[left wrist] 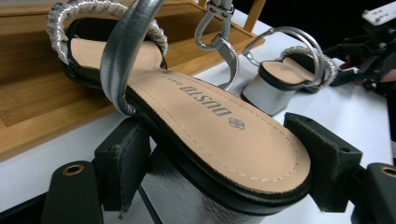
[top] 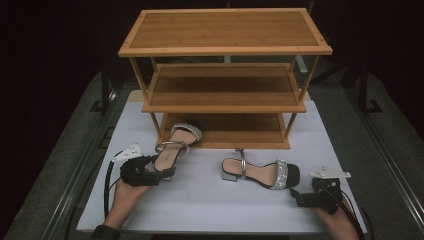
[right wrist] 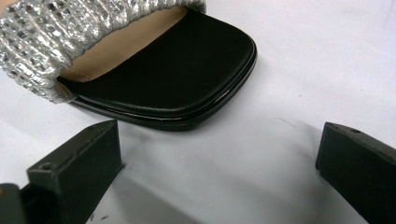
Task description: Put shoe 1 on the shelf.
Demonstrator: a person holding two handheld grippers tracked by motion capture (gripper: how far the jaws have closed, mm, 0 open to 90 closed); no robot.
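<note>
Two sandals, one rack. My left tongs (top: 167,173) clamp heel of left sandal (top: 175,145), left of centre in high view, toe aimed onto bottom shelf (top: 240,135). Right tongs (top: 296,196) apart, waiting at toe of second sandal (top: 260,172), lower right.

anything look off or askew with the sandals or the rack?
Mostly the pair: the two sandals point different ways. The left sandal lies toe-in toward the rack, its heel between the left gripper's jaws. The right sandal lies crosswise with its ankle strap sticking up unbuckled. No damage that I can see.
</note>
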